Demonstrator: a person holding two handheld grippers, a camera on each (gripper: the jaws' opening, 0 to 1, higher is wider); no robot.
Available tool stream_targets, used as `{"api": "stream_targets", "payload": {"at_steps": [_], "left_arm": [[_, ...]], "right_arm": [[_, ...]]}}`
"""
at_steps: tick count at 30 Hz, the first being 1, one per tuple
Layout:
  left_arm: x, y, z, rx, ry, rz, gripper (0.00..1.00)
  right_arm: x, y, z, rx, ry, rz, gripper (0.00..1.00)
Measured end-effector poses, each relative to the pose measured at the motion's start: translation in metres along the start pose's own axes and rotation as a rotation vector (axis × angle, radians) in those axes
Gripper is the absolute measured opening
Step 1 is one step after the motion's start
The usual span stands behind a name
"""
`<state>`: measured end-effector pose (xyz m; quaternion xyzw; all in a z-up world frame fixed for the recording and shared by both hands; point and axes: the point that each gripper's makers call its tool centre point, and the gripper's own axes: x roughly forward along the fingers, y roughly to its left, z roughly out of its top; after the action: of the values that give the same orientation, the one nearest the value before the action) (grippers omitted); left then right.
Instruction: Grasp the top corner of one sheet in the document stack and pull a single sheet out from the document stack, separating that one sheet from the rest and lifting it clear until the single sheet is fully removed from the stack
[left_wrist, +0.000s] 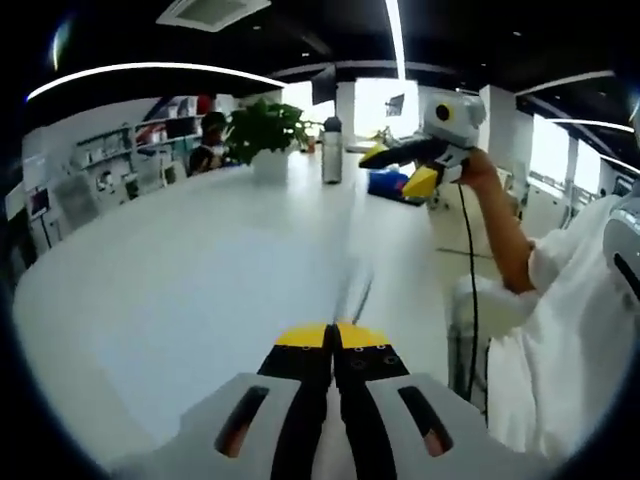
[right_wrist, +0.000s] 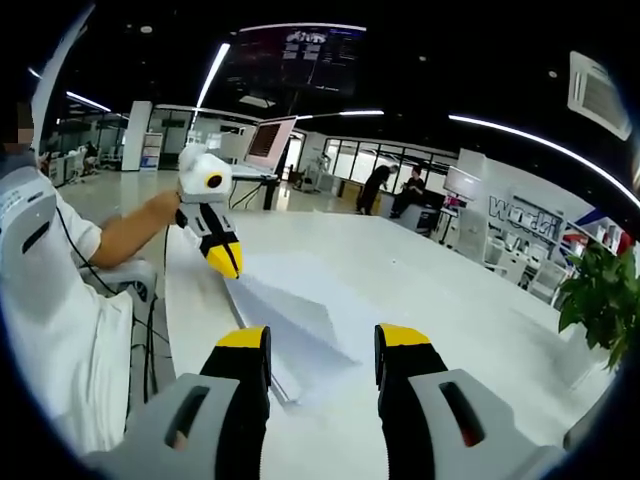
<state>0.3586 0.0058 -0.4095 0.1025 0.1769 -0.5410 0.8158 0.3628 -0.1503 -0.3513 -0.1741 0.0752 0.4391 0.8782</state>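
Just beyond the yellow tips of our left gripper (left_wrist: 334, 336), in the left gripper view, we see its jaws pressed together on the edge of a single sheet (left_wrist: 352, 285) — the paper runs away from the tips edge-on, a thin blurred streak over the white table (left_wrist: 180, 290). In the right gripper view that same gripper (right_wrist: 228, 262) comes in from the left, its yellow tips pinching the top corner of the sheet (right_wrist: 290, 300), which slopes down from that corner toward the document stack (right_wrist: 310, 375) lying flat on the table (right_wrist: 450, 290). The lower end of the sheet meets the stack; we cannot tell whether it has come fully free there.

Nearer than the stack, our right gripper (right_wrist: 322, 350) stands with its jaws well apart and nothing between them, the stack showing in the gap. In the left gripper view the same gripper (left_wrist: 400, 168) hangs in the air beyond the sheet, held in a person's hand (left_wrist: 478, 165), jaws parted.

Beside the table, on the side of the lifted corner, we see a person's white sleeve (right_wrist: 45, 260). Past the stack at the table's far end stand a potted plant (left_wrist: 262, 135) and a grey bottle (left_wrist: 332, 150). Farther than the table, shelves (left_wrist: 120, 155) line a wall, and two people (right_wrist: 395, 190) stand by the windows.
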Motion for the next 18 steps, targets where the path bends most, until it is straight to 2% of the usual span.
{"api": "stream_targets", "payload": {"at_steps": [18], "left_arm": [[-0.015,-0.006,-0.006,-0.033,-0.018,-0.001,0.03]], "right_arm": [[-0.002,0.003,0.002,-0.006,-0.005,-0.004,0.41]]}}
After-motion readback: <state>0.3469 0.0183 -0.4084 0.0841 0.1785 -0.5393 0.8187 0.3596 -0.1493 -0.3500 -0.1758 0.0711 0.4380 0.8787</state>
